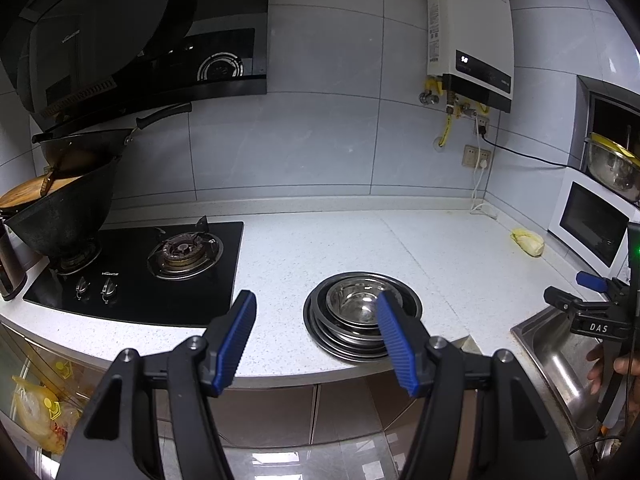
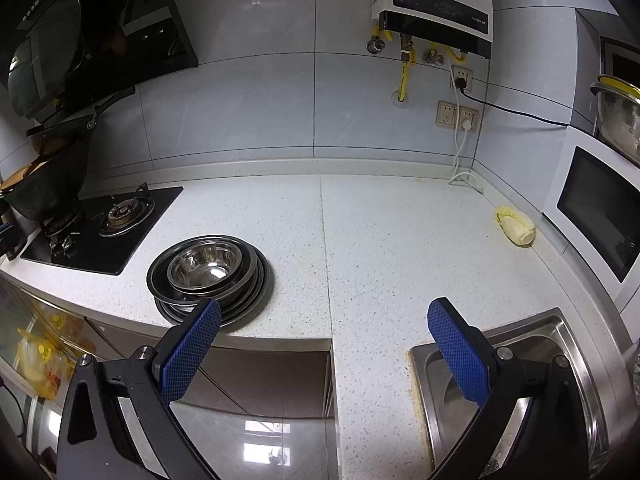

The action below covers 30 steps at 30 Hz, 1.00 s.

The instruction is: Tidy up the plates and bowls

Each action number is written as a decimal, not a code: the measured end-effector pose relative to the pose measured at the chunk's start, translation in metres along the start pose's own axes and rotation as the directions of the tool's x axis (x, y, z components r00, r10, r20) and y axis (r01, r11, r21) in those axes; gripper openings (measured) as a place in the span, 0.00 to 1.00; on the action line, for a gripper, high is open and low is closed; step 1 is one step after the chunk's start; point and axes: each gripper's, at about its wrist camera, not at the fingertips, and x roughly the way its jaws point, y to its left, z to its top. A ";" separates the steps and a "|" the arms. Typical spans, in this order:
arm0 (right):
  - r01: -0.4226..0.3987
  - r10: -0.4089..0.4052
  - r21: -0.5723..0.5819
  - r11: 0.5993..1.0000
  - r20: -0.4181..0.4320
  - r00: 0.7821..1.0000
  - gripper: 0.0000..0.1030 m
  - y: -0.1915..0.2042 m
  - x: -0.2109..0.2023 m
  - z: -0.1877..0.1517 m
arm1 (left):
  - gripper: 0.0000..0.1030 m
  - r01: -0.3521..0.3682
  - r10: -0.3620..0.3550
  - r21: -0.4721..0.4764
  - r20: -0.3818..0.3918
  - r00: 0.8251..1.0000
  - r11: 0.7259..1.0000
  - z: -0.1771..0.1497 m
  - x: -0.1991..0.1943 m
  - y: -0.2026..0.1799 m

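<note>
Stainless steel, dark-rimmed and shiny, made up the stack of plates point(image 1: 320, 320) point(image 2: 256, 280) on the speckled white countertop point(image 1: 320, 240) point(image 2: 380, 240). Several shallow round plates lay one upon another, slightly offset so that their rims showed as stepped rings. A smaller bowl point(image 1: 352, 300) point(image 2: 204, 266) sat nested on top, mouth upward, its polished inside catching the light. Being round, the stack had no long axis; everything in it lay flat and faced the ceiling.

Taking the stack as the landmark: the black gas hob point(image 1: 140, 276) point(image 2: 100, 232) lay beside it on the stove side, and the steel sink point(image 1: 560, 344) point(image 2: 552, 340) was on its other side, well apart. A pale yellow piece of cabbage point(image 1: 528, 242) point(image 2: 516, 226) lay far beyond it, near the white microwave point(image 1: 592, 224) point(image 2: 596, 204). The stack stood close to the counter's front edge.

The left gripper point(image 1: 316, 308) hung in front of the stack with its blue pads spread wide and nothing between them; one pad overlapped the stack in view. The right gripper point(image 2: 324, 316) was likewise wide apart and empty, between stack and sink.
</note>
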 end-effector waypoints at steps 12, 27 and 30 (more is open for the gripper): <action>-0.002 0.002 -0.003 1.000 -0.014 1.000 0.99 0.003 0.008 0.001 | 0.59 -0.018 0.018 -0.009 -0.009 1.000 1.000 0.002 0.008 0.002; 0.011 -0.011 0.012 1.000 -0.026 1.000 0.99 0.003 0.010 -0.001 | 0.59 0.016 -0.015 0.007 -0.032 0.999 1.000 0.007 0.023 -0.007; 0.022 -0.021 0.019 1.000 -0.028 0.999 0.99 0.002 0.007 -0.003 | 0.59 0.034 -0.033 0.019 -0.038 0.999 0.999 0.007 0.027 -0.012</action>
